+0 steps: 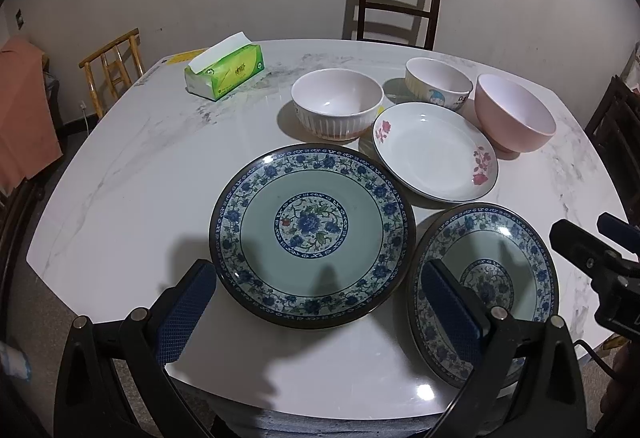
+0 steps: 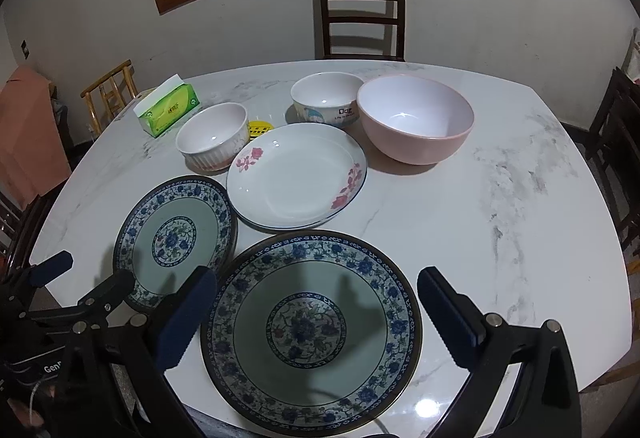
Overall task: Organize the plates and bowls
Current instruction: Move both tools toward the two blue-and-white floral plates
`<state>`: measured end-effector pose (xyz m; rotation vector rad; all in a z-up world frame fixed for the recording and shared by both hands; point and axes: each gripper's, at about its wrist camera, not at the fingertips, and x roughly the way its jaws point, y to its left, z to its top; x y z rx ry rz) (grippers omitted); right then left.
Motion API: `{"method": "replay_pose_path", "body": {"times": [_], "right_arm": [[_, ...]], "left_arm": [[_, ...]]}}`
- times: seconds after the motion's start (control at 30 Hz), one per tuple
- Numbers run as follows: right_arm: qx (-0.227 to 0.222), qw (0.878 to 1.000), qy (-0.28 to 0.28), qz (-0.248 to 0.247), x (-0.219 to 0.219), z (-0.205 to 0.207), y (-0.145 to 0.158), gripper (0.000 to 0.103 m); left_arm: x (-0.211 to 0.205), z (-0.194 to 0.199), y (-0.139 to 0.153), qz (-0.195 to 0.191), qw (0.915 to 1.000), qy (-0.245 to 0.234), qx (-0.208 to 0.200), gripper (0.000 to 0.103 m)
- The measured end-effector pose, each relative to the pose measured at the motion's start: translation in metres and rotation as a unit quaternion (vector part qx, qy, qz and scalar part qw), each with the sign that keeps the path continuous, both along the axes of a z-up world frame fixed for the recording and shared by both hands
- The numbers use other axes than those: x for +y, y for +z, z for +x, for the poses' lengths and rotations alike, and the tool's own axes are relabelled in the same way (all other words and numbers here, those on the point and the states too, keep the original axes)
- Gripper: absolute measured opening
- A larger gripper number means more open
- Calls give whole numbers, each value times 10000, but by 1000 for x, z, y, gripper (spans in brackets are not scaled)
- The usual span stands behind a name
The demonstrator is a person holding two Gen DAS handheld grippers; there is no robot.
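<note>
Both grippers gape wide with nothing held (left gripper (image 1: 320, 314), right gripper (image 2: 316, 312)); each blue plate (image 2: 311, 330) sits dead ahead between its fingers.

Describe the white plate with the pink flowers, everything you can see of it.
The white plate is a shallow, glossy dish, ceramic by the look, with a thin dark line around its rim and two sprays of pink flowers on opposite sides. It is empty and lies flat, right way up, on the marble table, in front of the three bowls and behind the two blue patterned plates. Its near-left edge appears to overlap the rim of the left blue plate. Neither gripper touches it.
</note>
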<state>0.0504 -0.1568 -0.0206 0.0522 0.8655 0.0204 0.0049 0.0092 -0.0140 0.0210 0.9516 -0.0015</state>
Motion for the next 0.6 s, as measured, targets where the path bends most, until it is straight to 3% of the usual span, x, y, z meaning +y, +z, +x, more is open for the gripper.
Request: {"method": "replay_pose_path", "body": {"times": [0.6], "right_arm": [[-12, 9998, 132, 116, 2, -3, 0, 103]], "left_arm": [[2, 0, -2, 2, 10000, -14, 43, 102]]}}
